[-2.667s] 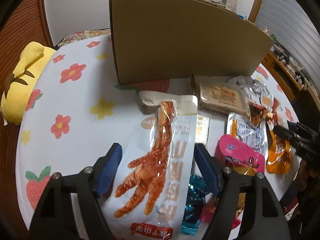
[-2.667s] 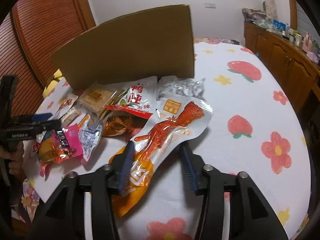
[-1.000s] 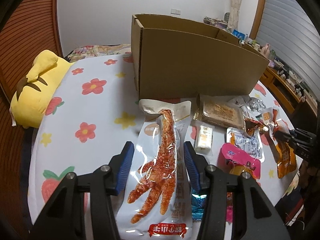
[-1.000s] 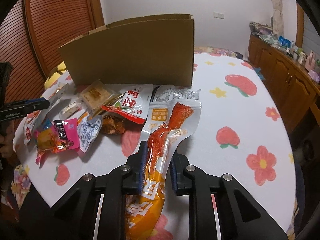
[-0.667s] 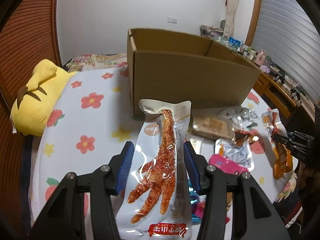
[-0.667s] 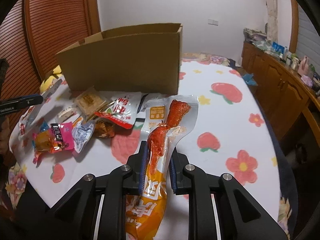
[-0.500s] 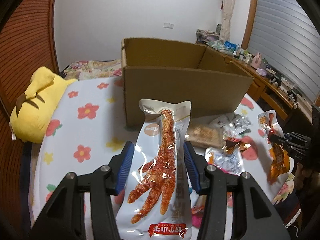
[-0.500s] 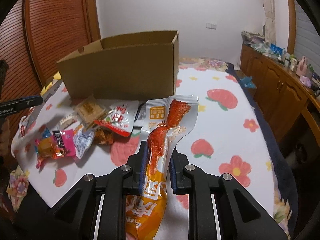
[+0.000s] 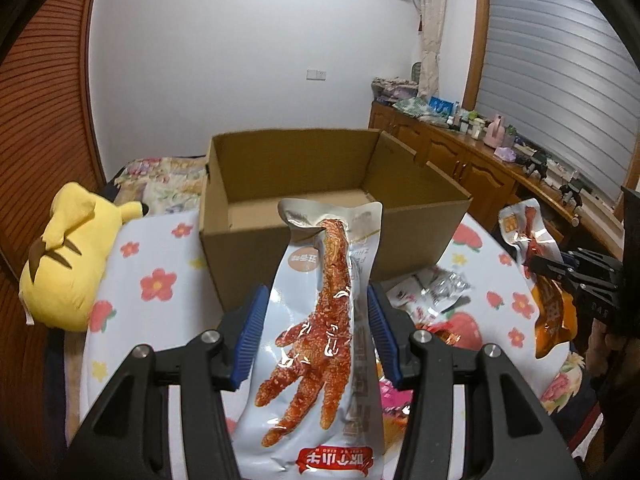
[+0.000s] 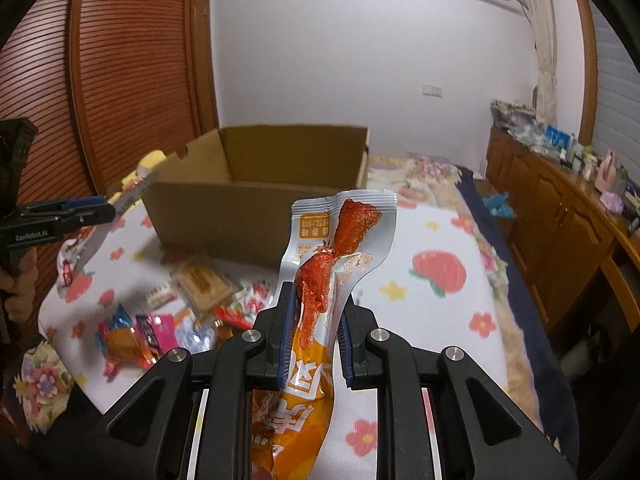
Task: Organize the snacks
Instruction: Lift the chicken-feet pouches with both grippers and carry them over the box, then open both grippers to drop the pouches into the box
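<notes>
- The left gripper (image 9: 316, 334) held a pale blue snack packet (image 9: 320, 360) with a red chicken foot printed on it. Its blue pads pressed the two sides of the packet, so the jaws stood partly apart around it.
- The right gripper (image 10: 314, 334) was closed tightly on an orange and silver snack packet (image 10: 332, 264), which stood up between the narrow jaws.
- Both packets were held in the air above the bed, in front of the box.
- Under them, a white bed cover (image 10: 432, 300) with flowers and strawberries carried a loose heap of small snack packets (image 10: 168, 324).
- In the right wrist view, a hand (image 10: 18, 280) showed at the left edge, on the handle of the left gripper.
- Behind the heap stood an open cardboard box (image 9: 320, 184); the part of its inside that showed looked bare.
- A yellow plush toy (image 9: 64, 264) lay on the bed, left of the box.
- Farther back, a wooden cabinet (image 9: 480, 164) with many small things on top stood along the wall by the window.
</notes>
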{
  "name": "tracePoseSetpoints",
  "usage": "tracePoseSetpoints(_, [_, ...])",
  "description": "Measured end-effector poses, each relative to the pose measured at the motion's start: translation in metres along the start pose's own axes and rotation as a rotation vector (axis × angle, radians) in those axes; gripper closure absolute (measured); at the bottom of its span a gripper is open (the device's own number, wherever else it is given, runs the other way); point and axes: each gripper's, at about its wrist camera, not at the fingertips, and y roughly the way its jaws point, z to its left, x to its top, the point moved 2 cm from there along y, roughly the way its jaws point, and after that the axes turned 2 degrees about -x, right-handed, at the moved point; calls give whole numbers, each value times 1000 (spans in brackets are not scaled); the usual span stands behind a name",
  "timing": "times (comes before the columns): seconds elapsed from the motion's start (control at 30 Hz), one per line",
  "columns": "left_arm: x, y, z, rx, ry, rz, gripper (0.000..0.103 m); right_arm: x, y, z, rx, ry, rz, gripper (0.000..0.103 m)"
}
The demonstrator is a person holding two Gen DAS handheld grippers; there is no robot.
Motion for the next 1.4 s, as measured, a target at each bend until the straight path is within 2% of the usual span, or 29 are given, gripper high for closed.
tracePoseSetpoints(0.37, [57,3,-15,-30,46,-59,54,75,7,18,41,-69,-72,86])
tracePoseSetpoints(0.6, [91,26,-5,-5,53,-46,53,117,39,28,84,-97,-84,86])
tracePoseSetpoints(0.8, [112,62,10,24,46,-5,53,142,83,33,106,-121,-58,86])
tracePoseSetpoints(0.97, [129,94,20,53,43,36,53,154,118,26,117,-105,-24,86])
tracePoseSetpoints(1.13, [143,115,22,84,52,46,53,162,134,12,78,-88,-51,86])
tracePoseSetpoints(1.4, [139,149,24,91,55,106,52,147,161,12,46,-121,23,86])
